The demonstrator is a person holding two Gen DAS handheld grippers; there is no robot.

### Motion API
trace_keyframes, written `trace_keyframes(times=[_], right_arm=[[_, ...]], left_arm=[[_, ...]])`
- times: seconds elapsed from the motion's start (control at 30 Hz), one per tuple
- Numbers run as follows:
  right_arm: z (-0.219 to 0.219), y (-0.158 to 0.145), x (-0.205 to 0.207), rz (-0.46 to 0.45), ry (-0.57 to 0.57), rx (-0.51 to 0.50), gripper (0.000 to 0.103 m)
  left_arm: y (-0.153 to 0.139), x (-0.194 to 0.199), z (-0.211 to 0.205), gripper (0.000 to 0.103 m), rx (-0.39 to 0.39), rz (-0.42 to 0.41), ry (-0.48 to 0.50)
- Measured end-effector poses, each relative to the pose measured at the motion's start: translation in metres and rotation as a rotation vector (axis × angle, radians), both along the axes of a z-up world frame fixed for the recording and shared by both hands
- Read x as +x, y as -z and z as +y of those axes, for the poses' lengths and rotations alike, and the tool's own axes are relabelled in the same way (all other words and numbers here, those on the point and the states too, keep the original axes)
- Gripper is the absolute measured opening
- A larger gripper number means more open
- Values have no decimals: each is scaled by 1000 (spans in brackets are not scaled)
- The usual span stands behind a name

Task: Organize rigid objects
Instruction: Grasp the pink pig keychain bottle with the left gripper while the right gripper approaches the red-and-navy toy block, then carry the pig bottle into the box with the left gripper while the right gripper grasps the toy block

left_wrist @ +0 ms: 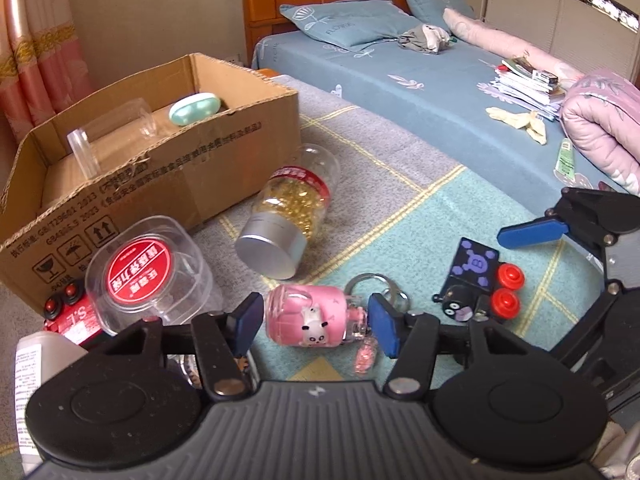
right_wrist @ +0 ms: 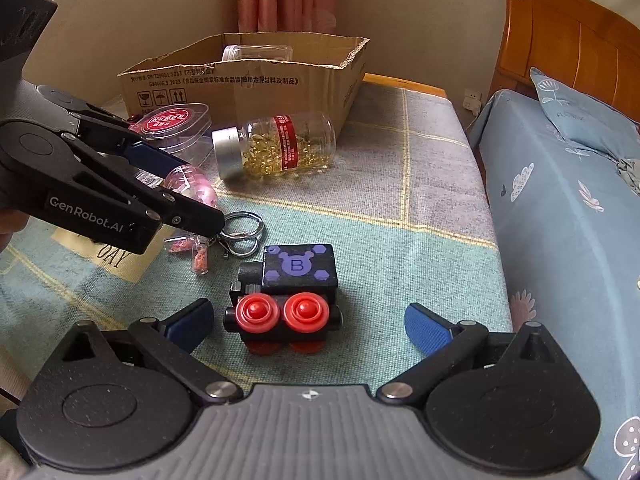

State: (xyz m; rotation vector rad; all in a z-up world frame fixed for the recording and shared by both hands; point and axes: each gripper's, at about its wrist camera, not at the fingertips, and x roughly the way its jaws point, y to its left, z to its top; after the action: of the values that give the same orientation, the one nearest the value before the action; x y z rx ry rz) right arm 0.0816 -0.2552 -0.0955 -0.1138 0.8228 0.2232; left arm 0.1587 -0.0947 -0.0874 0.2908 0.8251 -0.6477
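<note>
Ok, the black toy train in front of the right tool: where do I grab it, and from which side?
Probably the toy train across its two black ends, coming from the near side, where the right tool straddles it. It lies crosswise between the open fingers; the round red wheels give no flat hold.

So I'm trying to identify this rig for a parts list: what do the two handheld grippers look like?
Both match: the left gripper and right gripper have matte black linkage arms with silver pivot rivets, blue textured finger pads, and a ribbed grey body bearing a small white emblem. White "GenRobot.AI" lettering runs along the left one's arm.
</note>
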Motion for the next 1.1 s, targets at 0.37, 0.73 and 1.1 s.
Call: trace_keyframes(times=[0.37,0.73,1.1], right_arm=[[-1,-7,3,6,3,42,84],[10,-8,10,-2,-7,-3,67],[6,-25,13,45,-116,-19,58]], left_arm=[[3,-7,6,56,-22,3,-22],[3,-9,7,53,-54,20,-59],[-20,-11,10,53,4,44,17]])
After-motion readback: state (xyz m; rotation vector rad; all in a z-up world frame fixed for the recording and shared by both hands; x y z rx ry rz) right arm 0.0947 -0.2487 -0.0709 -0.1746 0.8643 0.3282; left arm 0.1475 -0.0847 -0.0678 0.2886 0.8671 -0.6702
